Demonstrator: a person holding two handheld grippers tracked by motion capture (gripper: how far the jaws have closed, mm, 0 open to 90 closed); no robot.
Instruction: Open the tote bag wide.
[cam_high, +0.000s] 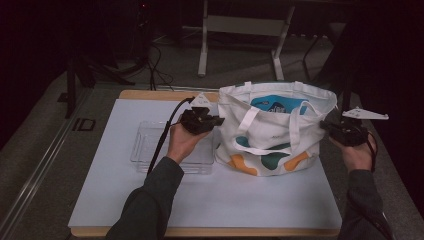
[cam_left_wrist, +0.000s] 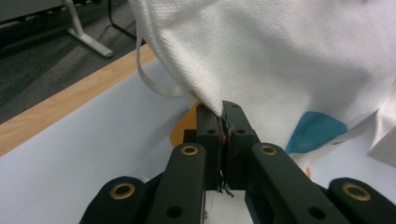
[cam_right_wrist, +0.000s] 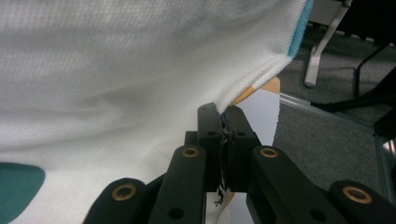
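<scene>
Fabric of the bag (cam_high: 272, 145), standing right of centre on the table (cam_high: 150, 200) beside the clear tray (cam_high: 150, 145), is pinched at each side in your left gripper (cam_high: 216, 121) and right gripper (cam_high: 326, 126), both clamped tight, probably so you can lift it without spilling.

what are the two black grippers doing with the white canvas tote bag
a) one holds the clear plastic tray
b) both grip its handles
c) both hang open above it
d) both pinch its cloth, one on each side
d: the left gripper and the right gripper each have their jaws shut on a fold of the white canvas tote bag, at opposite sides of it.
</scene>
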